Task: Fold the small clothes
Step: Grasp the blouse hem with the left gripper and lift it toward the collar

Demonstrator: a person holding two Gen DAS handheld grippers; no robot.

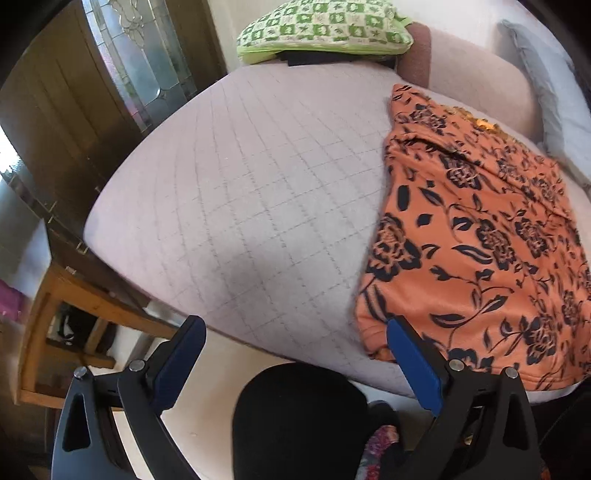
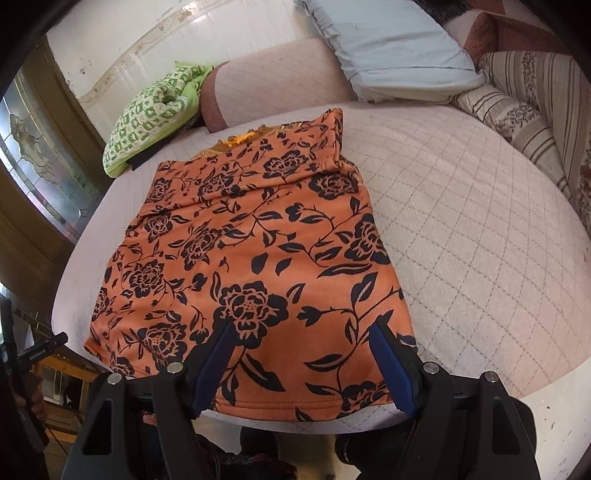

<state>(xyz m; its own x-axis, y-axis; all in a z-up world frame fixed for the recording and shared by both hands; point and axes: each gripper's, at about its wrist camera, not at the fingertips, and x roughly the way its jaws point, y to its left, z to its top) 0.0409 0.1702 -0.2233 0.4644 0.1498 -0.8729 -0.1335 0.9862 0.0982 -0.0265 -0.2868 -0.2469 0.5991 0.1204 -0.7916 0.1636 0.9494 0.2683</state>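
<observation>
An orange garment with a black flower print (image 2: 255,243) lies flat on the quilted pink cushion (image 2: 461,229), its hem at the near edge and its top end folded over at the far end. In the left wrist view it lies at the right (image 1: 480,240). My right gripper (image 2: 303,332) is open and empty, its blue-padded fingers (image 2: 214,365) above the hem. My left gripper (image 1: 295,332) is open and empty over the cushion's near edge (image 1: 240,221), left of the garment, its right finger (image 1: 413,362) over the garment's near left corner.
A green checked folded cloth (image 1: 325,29) lies at the cushion's far end, also in the right wrist view (image 2: 147,118). A grey-blue pillow (image 2: 391,48) and striped cushions (image 2: 528,96) lie at the back right. A wooden stand (image 1: 55,314) and glass-panelled door (image 1: 140,62) are at the left.
</observation>
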